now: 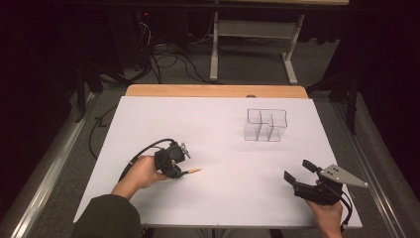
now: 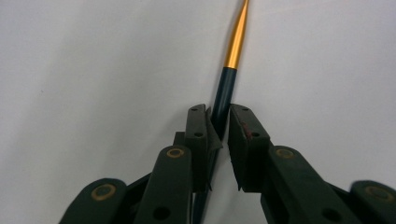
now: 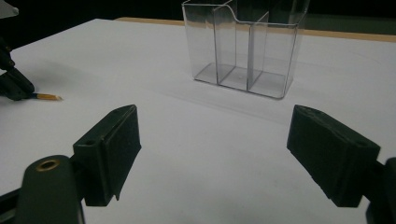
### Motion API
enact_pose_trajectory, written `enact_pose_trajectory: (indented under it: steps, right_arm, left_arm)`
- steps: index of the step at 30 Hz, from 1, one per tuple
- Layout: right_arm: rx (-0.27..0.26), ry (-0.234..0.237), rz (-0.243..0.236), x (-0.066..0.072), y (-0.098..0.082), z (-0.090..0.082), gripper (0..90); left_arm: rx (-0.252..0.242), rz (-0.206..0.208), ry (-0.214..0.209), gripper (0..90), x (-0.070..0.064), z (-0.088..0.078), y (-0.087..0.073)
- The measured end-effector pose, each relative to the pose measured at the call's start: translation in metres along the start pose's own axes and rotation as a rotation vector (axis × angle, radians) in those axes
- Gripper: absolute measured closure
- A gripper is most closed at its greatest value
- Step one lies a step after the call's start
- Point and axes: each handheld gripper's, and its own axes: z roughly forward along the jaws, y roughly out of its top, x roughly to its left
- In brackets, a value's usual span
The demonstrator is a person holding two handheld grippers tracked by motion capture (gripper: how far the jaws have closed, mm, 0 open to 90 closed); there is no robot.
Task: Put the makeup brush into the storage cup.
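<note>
On the white table (image 1: pixel 218 198), left side, my left gripper (image 2: pixel 224 126) has its jaws pinched onto the dark barrel of a pen (image 2: pixel 229 79), gold tip pointing away from me; the pen lies low against the surface, just right of my left hand (image 1: pixel 141 173) in the high view. My right gripper (image 3: pixel 212 149) sits well apart near the right edge, jaws wide apart with nothing between them. Risk as I judge it: the hold looks narrow and near the pad tips, so the thin round barrel could roll or pivot on lifting, droop tip-down, or slip out before reaching the clear organizer (image 1: pixel 266 125); its slim compartments also leave little room, so a tilted pen could clip a wall and tip it. The left gripper view gives the pad contact up close; the high view gives the gap from pen to organizer; the right gripper view gives the organizer's dividers
</note>
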Motion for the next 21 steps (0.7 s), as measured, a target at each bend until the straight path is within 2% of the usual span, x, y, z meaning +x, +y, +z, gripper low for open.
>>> enact_pose_trajectory:
  steps: [14,21]
  right_arm:
    - [-0.003,-0.001,0.002,0.0,0.0002,-0.0007,19.1]
    - [-0.002,0.001,0.0,0.0002,0.0002,-0.0003,19.2]
  left_arm:
    - [0.01,-0.015,-0.007,82.4,0.0,-0.0002,0.0007]
    - [-0.014,-0.038,-0.02,82.7,0.002,-0.0004,-0.0025]
